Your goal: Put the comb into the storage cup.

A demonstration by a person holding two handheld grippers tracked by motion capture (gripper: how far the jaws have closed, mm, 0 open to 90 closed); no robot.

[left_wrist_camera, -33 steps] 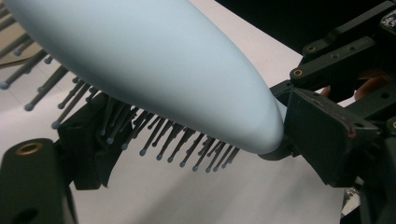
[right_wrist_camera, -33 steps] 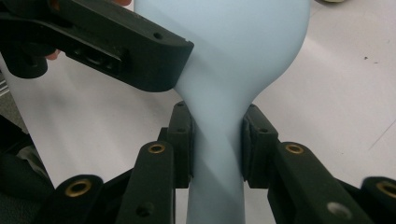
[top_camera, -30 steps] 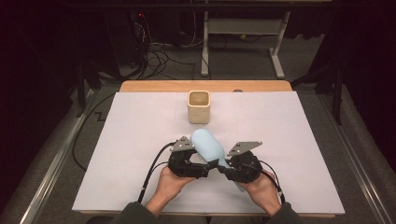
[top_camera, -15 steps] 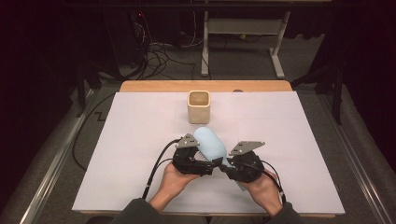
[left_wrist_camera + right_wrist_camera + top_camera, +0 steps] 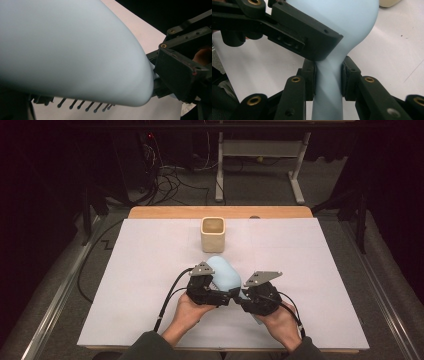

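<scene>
On the left, the left claw point(image 5: 220, 296) sits by the fat head of a pale blue plastic hairbrush point(image 5: 223, 274). The brush has little dark bristles point(image 5: 82, 105) under its head. One black jaw of this claw lies against the spot where the head gets thin, but I cannot tell if it squeezes or just touches.

In the middle, the brush is lifted a bit above the white paper sheet on the counter point(image 5: 325, 270). Its long way runs from the hands out toward the cream square cup point(image 5: 213, 234), head first, and the cup stands well apart.

On the right, the right claw point(image 5: 328, 75) is narrow and pinches the thin handle point(image 5: 327, 100) from both sides. It carries the brush.
</scene>
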